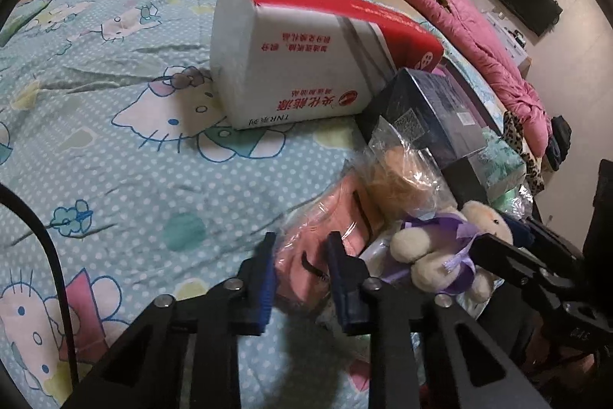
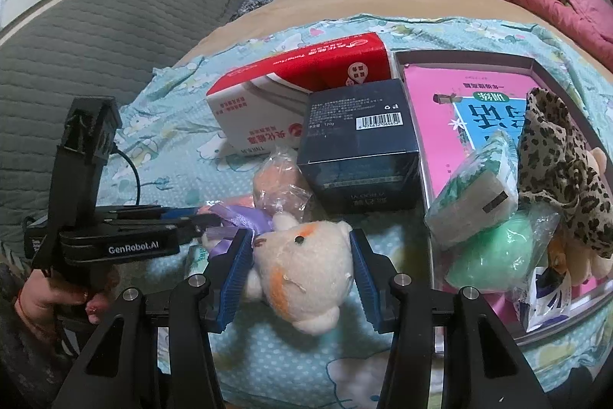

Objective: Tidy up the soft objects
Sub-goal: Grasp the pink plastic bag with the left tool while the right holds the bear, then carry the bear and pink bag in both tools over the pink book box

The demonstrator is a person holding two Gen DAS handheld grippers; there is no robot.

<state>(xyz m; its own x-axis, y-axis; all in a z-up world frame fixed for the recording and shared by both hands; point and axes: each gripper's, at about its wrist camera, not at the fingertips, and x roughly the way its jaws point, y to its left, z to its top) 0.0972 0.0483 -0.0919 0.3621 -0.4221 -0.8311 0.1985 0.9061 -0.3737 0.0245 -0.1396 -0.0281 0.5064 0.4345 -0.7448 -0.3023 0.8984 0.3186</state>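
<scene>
Two grippers [image 1: 300,275] [image 2: 302,275] clamp two bagged toys [image 1: 306,255] [image 2: 302,271].

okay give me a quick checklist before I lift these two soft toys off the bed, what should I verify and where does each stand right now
1. Left gripper closed on the pink bagged toy: ok, its pads pinch the bag.
2. Right gripper closed on the cream plush: ok, both pads touch its head.
3. Purple ribbon clear of the left gripper: ok in the left wrist view.
4. Peach bagged toy free of the pink one: cannot tell, the bags overlap.
5. Dark box clear of the lift path: ok, it sits behind the plush.
6. Room in the tray: not ok, already crowded.
</scene>
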